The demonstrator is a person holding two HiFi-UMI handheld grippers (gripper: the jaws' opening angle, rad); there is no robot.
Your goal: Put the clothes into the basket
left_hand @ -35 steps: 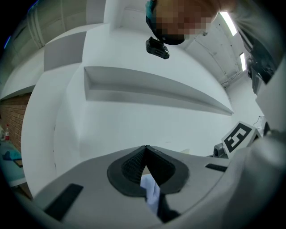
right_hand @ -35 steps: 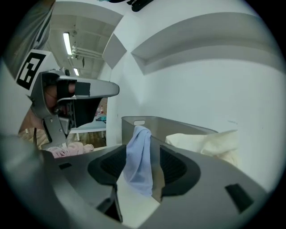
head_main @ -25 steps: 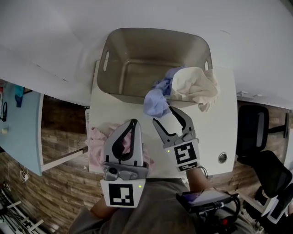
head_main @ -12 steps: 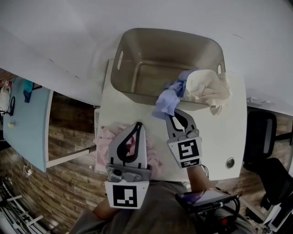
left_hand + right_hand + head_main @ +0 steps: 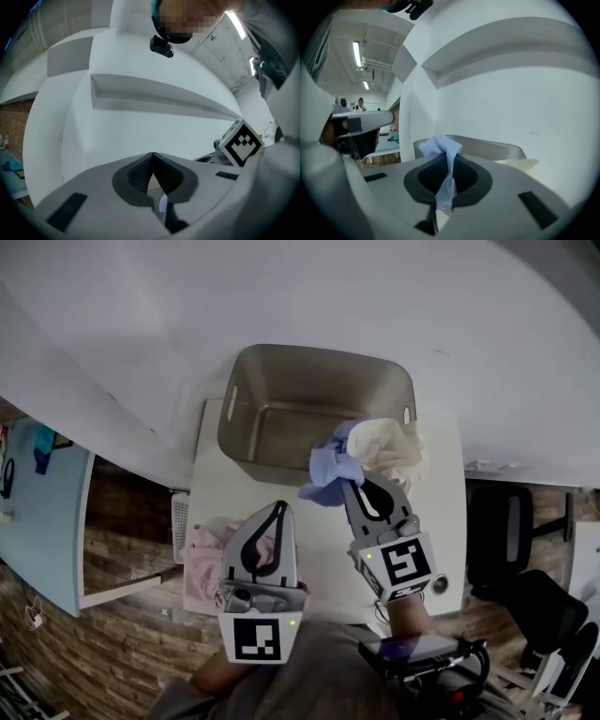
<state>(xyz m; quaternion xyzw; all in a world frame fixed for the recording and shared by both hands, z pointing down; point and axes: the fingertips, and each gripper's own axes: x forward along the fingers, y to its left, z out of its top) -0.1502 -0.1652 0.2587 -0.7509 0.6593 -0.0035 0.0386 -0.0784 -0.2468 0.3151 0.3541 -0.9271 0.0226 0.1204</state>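
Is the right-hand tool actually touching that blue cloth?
Touching. In the right gripper view, the fingers of the right gripper have just been closing and now pinch the blue cloth, which sticks out above them.

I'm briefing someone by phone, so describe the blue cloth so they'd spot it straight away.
On the white table stands a grey basket; two cloths bunch at its near rim. The blue cloth is the left one, beside the cream cloth. It alone is pale blue and pinched in the right claw, whose jaws have just closed on it.
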